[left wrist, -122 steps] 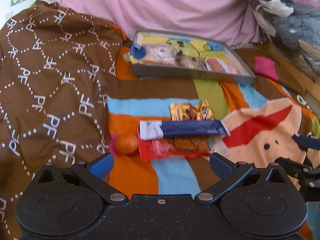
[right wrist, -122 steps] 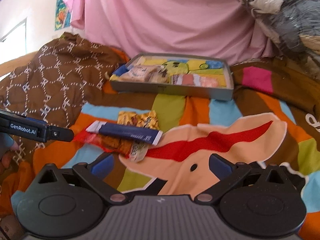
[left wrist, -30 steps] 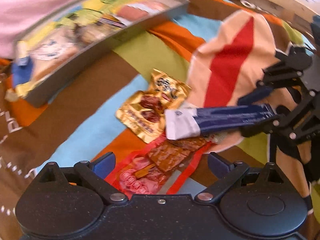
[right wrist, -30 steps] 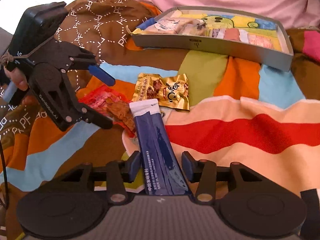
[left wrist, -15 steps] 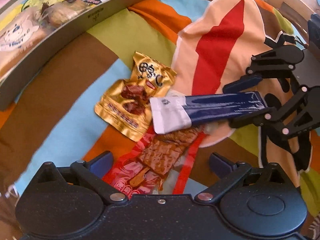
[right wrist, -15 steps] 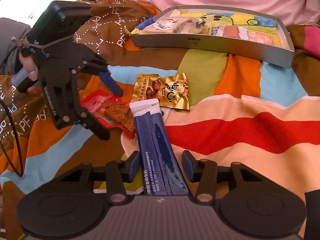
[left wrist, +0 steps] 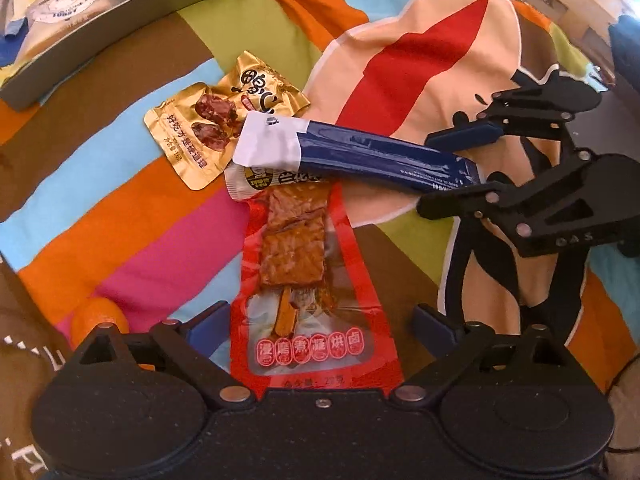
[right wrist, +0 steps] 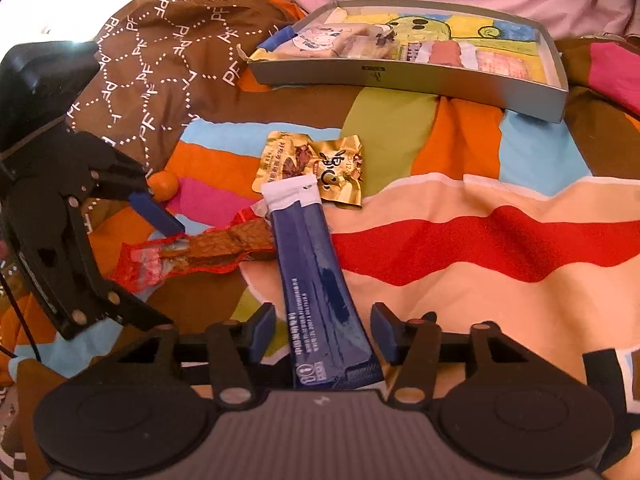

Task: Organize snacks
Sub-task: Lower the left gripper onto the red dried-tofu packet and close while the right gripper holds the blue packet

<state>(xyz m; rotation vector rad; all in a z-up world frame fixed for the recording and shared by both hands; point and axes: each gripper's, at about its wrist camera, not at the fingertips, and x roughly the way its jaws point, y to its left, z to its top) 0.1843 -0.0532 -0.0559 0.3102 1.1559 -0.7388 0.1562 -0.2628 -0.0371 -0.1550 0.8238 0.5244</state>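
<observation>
A long blue stick packet (right wrist: 316, 272) lies across the pile, and my right gripper (right wrist: 323, 330) is shut on its near end; the left wrist view shows the same right gripper (left wrist: 426, 170) pinching that blue packet (left wrist: 360, 156). A red packet of brown dried strips (left wrist: 312, 280) lies flat between the fingers of my open left gripper (left wrist: 320, 322), which does not touch it. From the right wrist view the left gripper (right wrist: 172, 274) straddles the end of the red packet (right wrist: 208, 252). A gold packet (left wrist: 208, 128) (right wrist: 316, 164) sits behind, partly under the blue one.
The grey tray (right wrist: 400, 76) (left wrist: 120, 8) holding several snacks lies further back on the striped blanket. A small orange fruit (left wrist: 98, 316) (right wrist: 162, 184) rests beside my left finger. A pale packet end (left wrist: 256, 180) pokes out under the blue one. Brown patterned cloth (right wrist: 160, 52) rises at left.
My left gripper swung round and came down over the red packet, which now lies between its fingers. The right gripper stays on the blue packet, hardly moved.
</observation>
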